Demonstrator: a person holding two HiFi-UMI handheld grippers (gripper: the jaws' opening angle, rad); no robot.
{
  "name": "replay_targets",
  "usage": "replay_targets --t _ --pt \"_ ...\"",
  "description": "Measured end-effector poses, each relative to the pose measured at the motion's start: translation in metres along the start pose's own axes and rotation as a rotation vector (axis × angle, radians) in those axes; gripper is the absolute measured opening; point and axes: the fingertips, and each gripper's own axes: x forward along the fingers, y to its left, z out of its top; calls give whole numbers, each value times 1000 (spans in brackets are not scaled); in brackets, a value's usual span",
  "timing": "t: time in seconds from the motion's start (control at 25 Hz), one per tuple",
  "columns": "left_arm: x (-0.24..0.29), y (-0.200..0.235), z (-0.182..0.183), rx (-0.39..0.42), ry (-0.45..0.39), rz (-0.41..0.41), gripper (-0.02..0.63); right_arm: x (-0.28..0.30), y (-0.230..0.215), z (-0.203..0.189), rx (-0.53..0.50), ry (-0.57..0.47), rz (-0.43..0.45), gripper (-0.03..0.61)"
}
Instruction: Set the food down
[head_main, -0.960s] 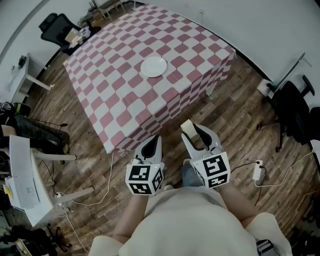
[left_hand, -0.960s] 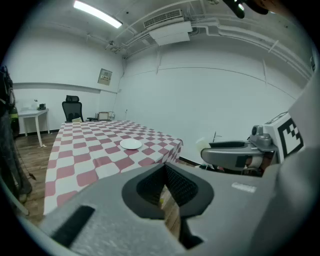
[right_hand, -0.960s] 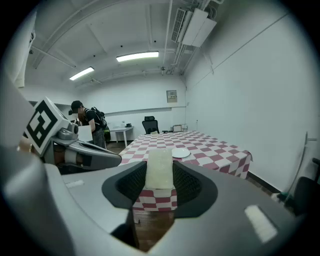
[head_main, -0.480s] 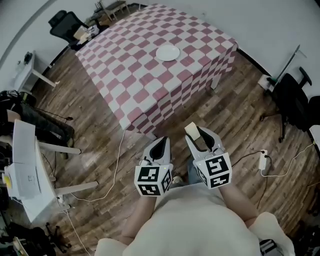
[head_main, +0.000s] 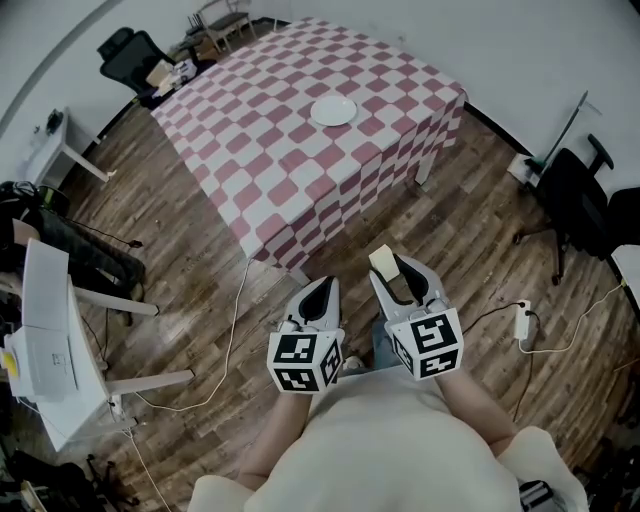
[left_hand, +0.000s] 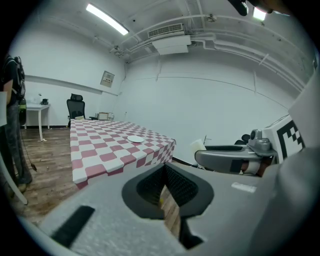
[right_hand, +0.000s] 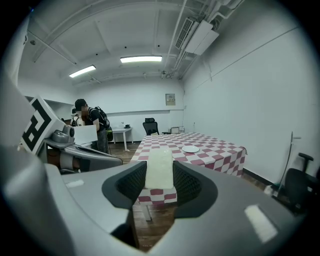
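- Head view: The person stands on the wood floor, well apart from the table with the red and white cloth. A white plate sits near the table's far side. The right gripper squeezes a pale block of food so it will not drop while it is carried. The left gripper is clenched with nothing in it. I think it has no job right now.
- Left gripper view: Its jaws press together, and only a thin strip of floor shows between them. The table is far ahead on the left.
- Right gripper view: The food stands up between the two pads, which press on its sides. The plate is far ahead, a bit to the right. I think the food goes there, so the person must get closer first.
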Motion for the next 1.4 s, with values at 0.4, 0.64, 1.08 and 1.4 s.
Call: replay_targets --t 0.4,0.64,1.08,1.4 --pt "32 1 19 10 -5 4 6 21 -24 13 5 -6 30 166" --pt "61 6 30 2 -7 20 6 42 -48 25 5 -15 45 166" --pt "110 12 51 -10 -18 52 6 80 -89 42 5 -27 89 166" --pt "138 12 66 -19 -31 87 6 98 -117 54 -2 -37 117 166"
